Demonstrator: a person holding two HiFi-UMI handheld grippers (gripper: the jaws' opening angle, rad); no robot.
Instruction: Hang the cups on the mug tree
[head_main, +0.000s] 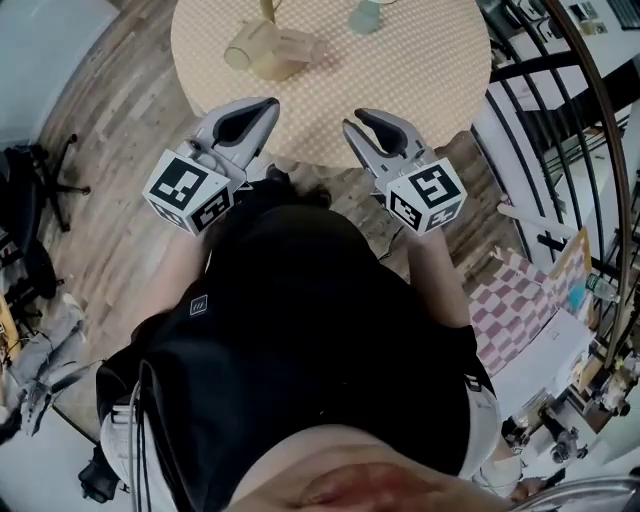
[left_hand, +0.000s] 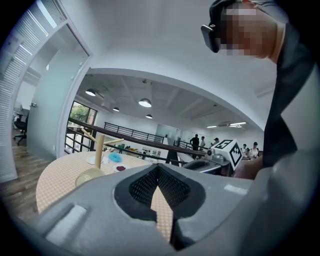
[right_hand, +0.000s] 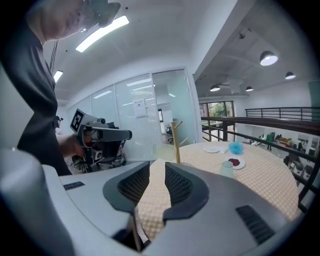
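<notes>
A wooden mug tree (right_hand: 176, 142) stands on the round table (head_main: 400, 80), its pole and base also showing in the left gripper view as the mug tree (left_hand: 98, 152). A clear yellowish cup (head_main: 265, 50) lies on its side by the tree's foot. A pale green cup (head_main: 365, 15) stands further right. Both grippers hover over the table's near edge in front of the person's body. My left gripper (head_main: 262, 105) has its tips touching and holds nothing. My right gripper (head_main: 362, 122) shows a narrow gap between its pads (right_hand: 177, 185), with nothing in it.
Small plates (right_hand: 233, 162) and a blue fluffy thing (right_hand: 235, 148) lie at the table's far side. A black railing (head_main: 560, 130) runs to the right, and an office chair (head_main: 40, 190) stands on the wooden floor at left. People stand in the far background (left_hand: 195, 141).
</notes>
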